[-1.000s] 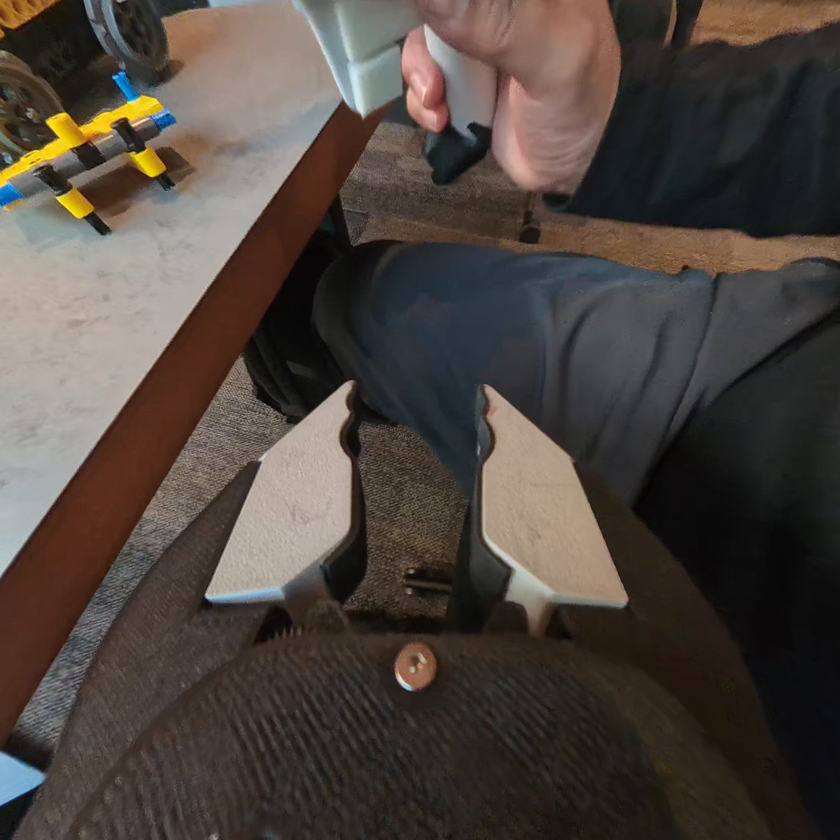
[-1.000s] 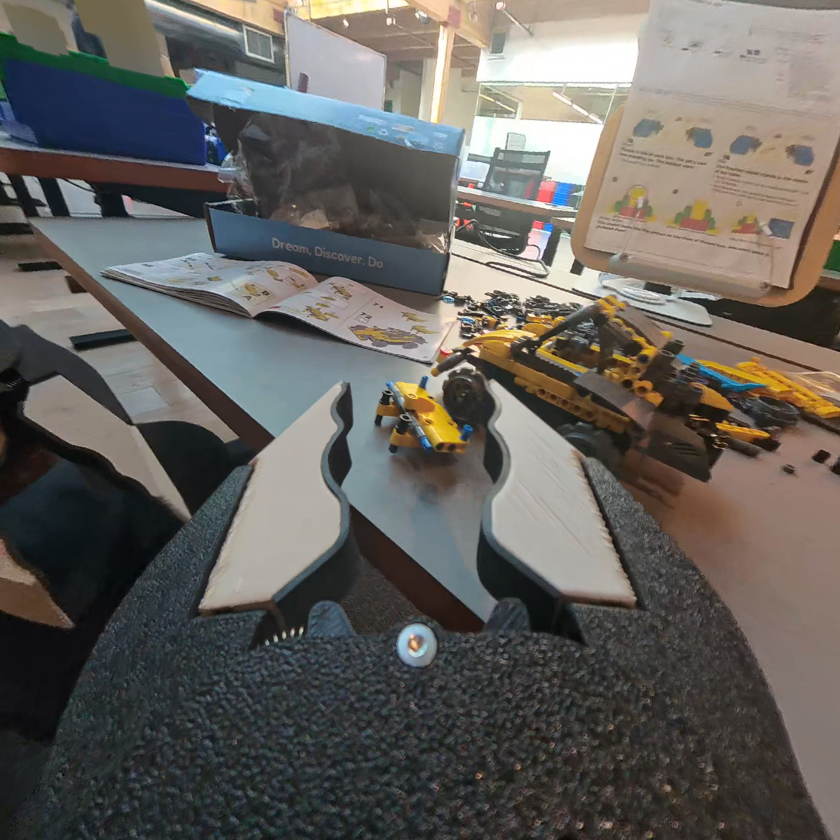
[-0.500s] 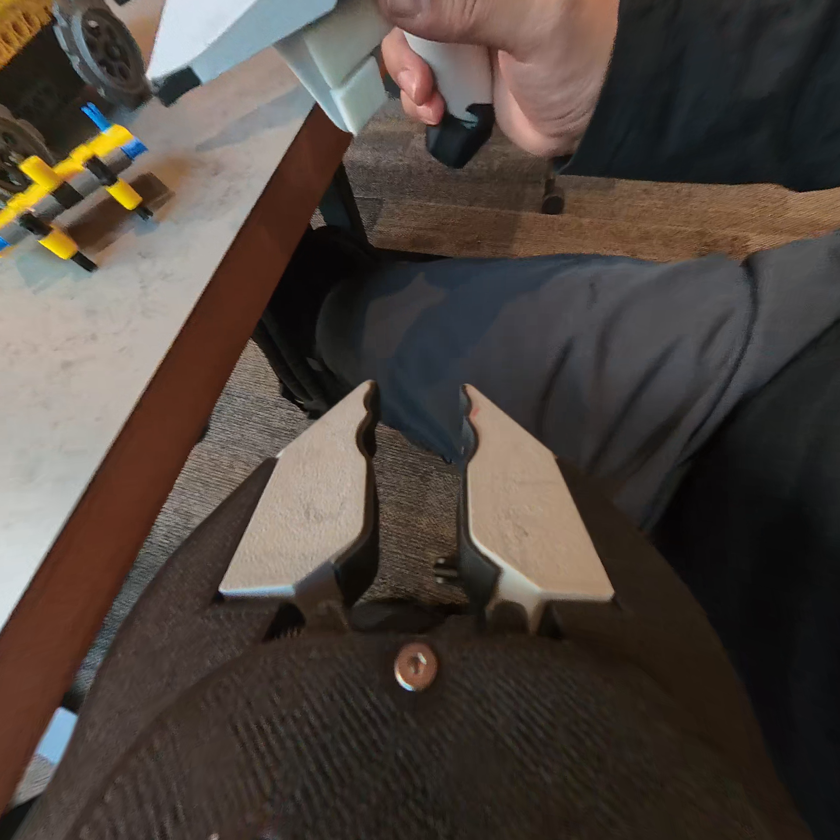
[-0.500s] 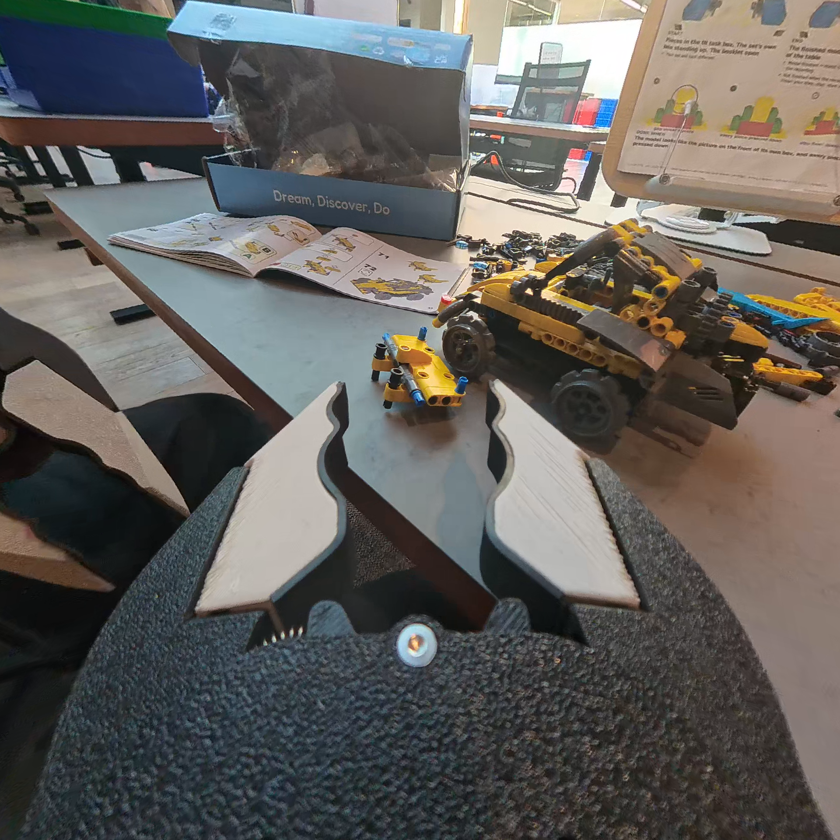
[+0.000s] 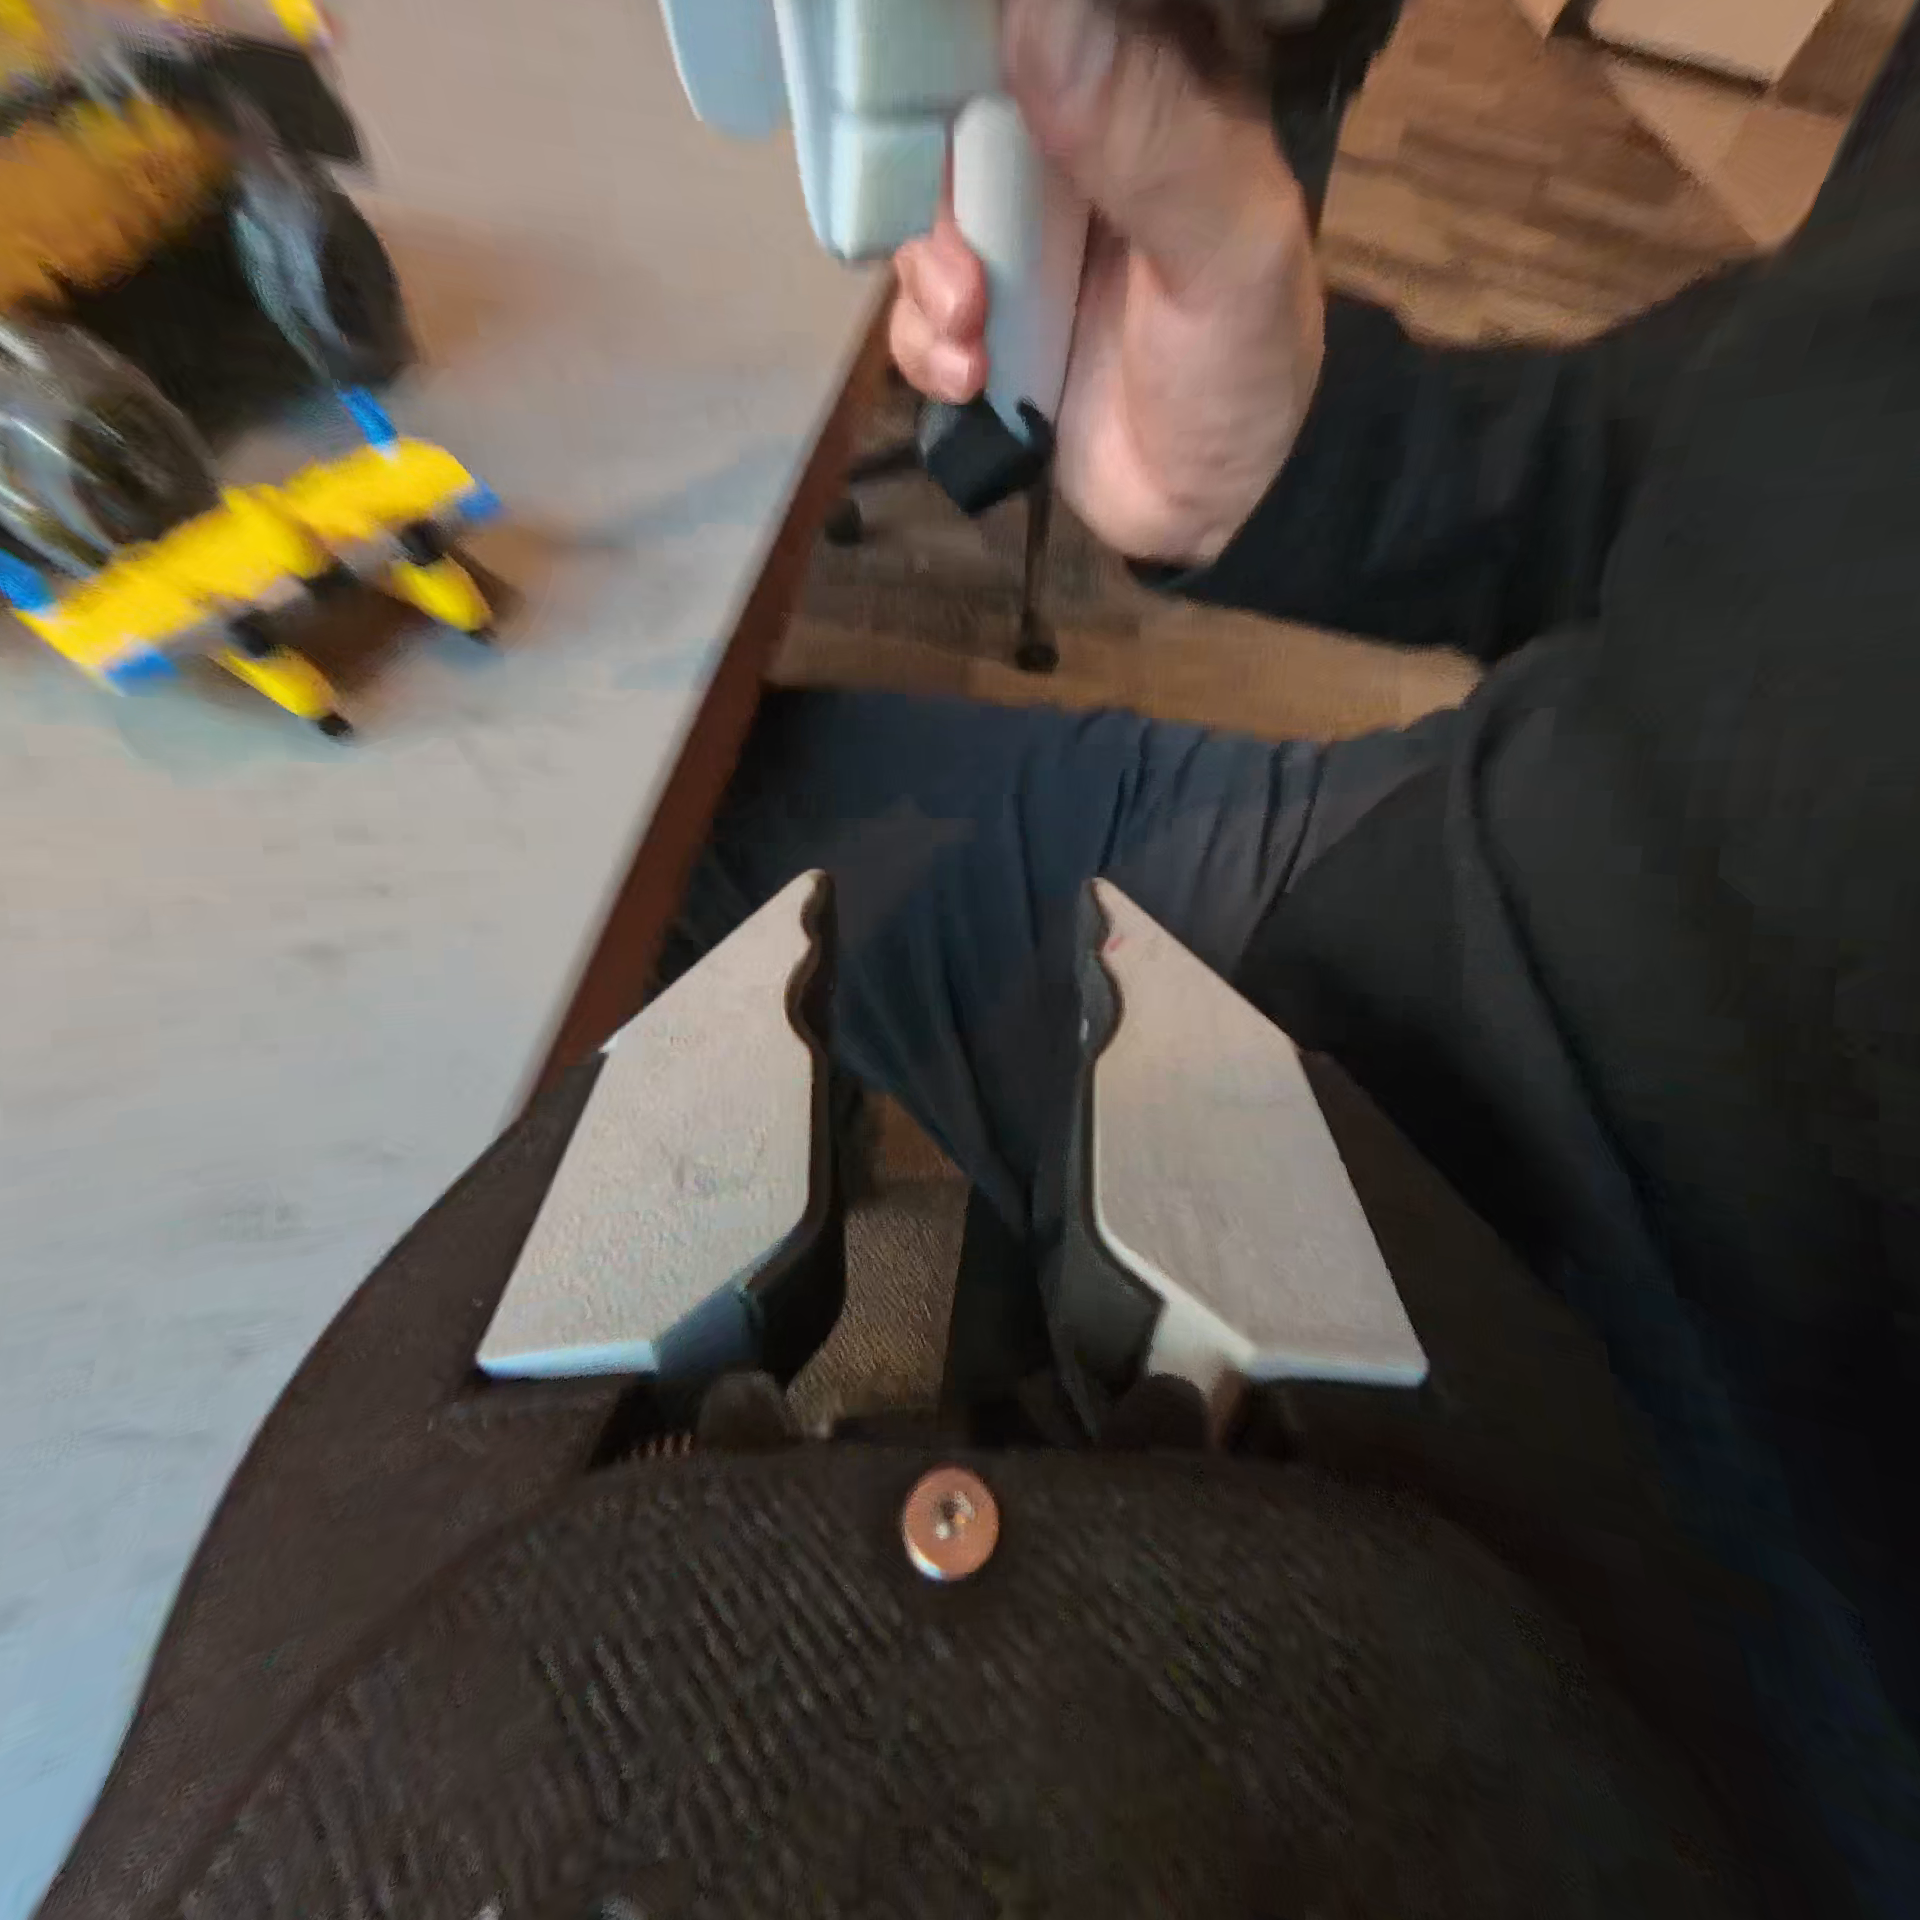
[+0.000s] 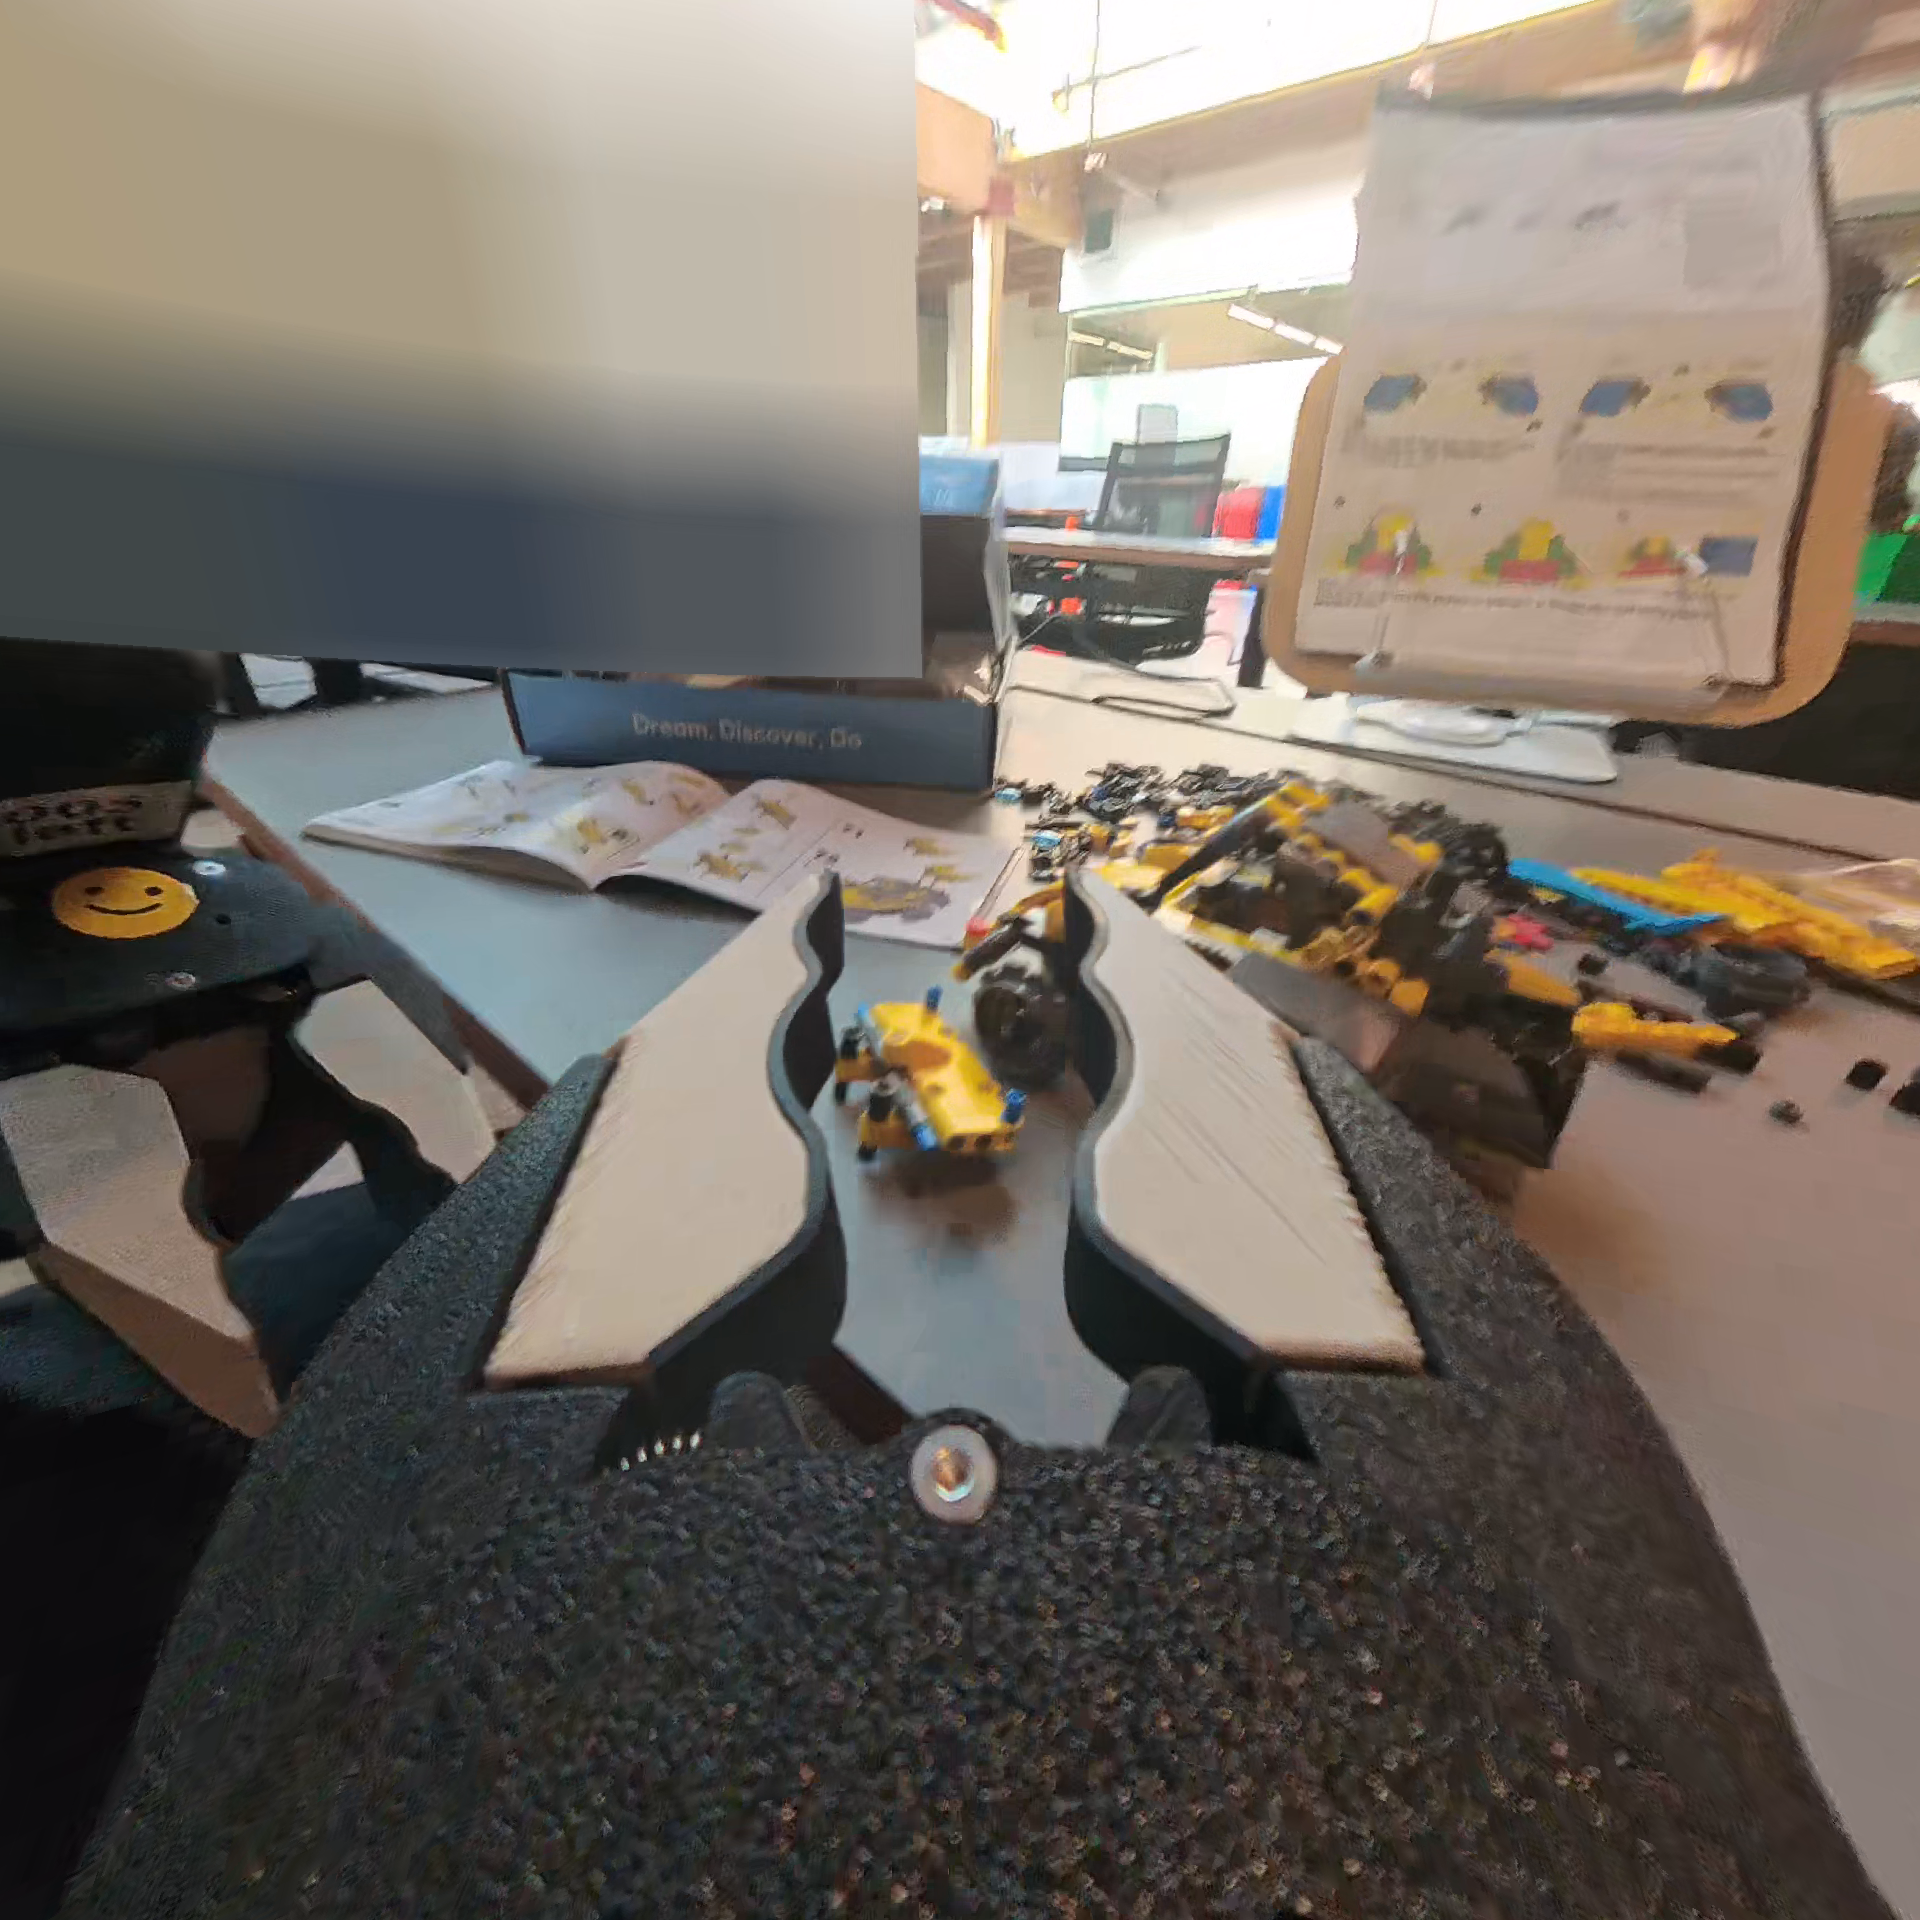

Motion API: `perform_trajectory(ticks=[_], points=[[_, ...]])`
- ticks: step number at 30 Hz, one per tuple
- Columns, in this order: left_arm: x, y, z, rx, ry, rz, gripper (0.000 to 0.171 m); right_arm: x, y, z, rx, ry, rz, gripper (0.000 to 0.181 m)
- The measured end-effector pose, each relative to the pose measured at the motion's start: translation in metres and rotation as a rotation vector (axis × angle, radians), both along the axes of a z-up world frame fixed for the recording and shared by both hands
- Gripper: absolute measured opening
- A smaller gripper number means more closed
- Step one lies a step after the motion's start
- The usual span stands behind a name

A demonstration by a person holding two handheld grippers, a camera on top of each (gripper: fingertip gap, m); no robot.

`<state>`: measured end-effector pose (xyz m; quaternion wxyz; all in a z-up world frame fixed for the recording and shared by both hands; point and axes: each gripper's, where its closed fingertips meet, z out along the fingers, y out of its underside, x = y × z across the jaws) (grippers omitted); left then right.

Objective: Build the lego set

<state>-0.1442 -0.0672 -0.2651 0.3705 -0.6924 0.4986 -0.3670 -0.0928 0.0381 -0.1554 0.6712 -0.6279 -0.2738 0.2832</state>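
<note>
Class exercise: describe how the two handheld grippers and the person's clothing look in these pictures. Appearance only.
Each gripper, left gripper and right gripper, has a rough black textured body, one round metal screw, and two pale flat fingers with wavy black inner edges. The left one bears a yellow smiley sticker. The right's handle is pale grey. The sleeve is dark.

We see a small yellow brick assembly with blue pins and black pegs (image 6: 930, 1075) on a grey table top edged in red-brown (image 6: 582, 966). Beside it stands a yellow, black and grey brick vehicle (image 6: 1351, 935). Our two grippers have pale tan fingers (image 6: 686, 1132) on speckled black bodies; a yellow smiley sticker (image 6: 123, 902) marks one.
</note>
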Motion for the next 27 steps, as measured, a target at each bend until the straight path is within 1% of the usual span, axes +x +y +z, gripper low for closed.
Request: perform_trajectory(ticks=[1, 3, 5, 8, 9, 10, 11, 13, 15, 18, 22, 24, 26, 27], points=[[-0.001, 0.008, 0.015, 0.023, -0.041, 0.011, 0.044, 0.005, 0.007, 0.009, 0.024, 0.006, -0.023, 0.042], [-0.003, 0.022, 0.038, 0.076, -0.116, 0.027, 0.044, 0.009, 0.018, 0.030, 0.073, 0.038, -0.021, 0.044], [-0.005, 0.033, 0.048, 0.112, -0.151, 0.047, 0.044, 0.003, 0.028, 0.040, 0.085, 0.008, 0.031, 0.045], [-0.004, 0.042, 0.047, 0.119, -0.134, 0.037, 0.047, -0.010, 0.045, 0.029, 0.038, -0.131, 0.142, 0.050], [-0.004, 0.046, 0.047, 0.132, -0.124, 0.036, 0.047, -0.014, 0.048, 0.026, 0.012, -0.171, 0.202, 0.052], [-0.004, 0.049, 0.047, 0.146, -0.114, 0.032, 0.047, -0.019, 0.046, 0.021, -0.033, -0.215, 0.292, 0.050], [-0.004, 0.051, 0.047, 0.159, -0.103, 0.030, 0.047, -0.019, 0.047, 0.019, -0.050, -0.262, 0.337, 0.045], [-0.006, 0.056, 0.047, 0.176, -0.088, 0.032, 0.047, -0.013, 0.054, 0.027, -0.003, -0.281, 0.332, 0.045], [-0.007, 0.058, 0.049, 0.161, -0.092, 0.027, 0.047, -0.007, 0.056, 0.033, 0.006, -0.269, 0.333, 0.039], [-0.011, 0.064, 0.057, 0.167, -0.112, 0.049, 0.047, 0.009, 0.060, 0.030, 0.003, -0.229, 0.268, 0.039], [-0.018, 0.072, 0.061, 0.155, -0.117, 0.089, 0.047, 0.029, 0.061, -0.003, -0.094, -0.248, 0.231, 0.040], [-0.021, 0.075, 0.061, 0.172, -0.094, 0.100, 0.045, 0.037, 0.061, -0.021, -0.132, -0.286, 0.220, 0.040], [-0.024, 0.079, 0.061, 0.215, -0.059, 0.118, 0.045, 0.047, 0.069, -0.035, -0.152, -0.347, 0.165, 0.041], [-0.026, 0.082, 0.060, 0.237, -0.042, 0.129, 0.045, 0.056, 0.078, -0.040, -0.149, -0.392, 0.100, 0.041]])
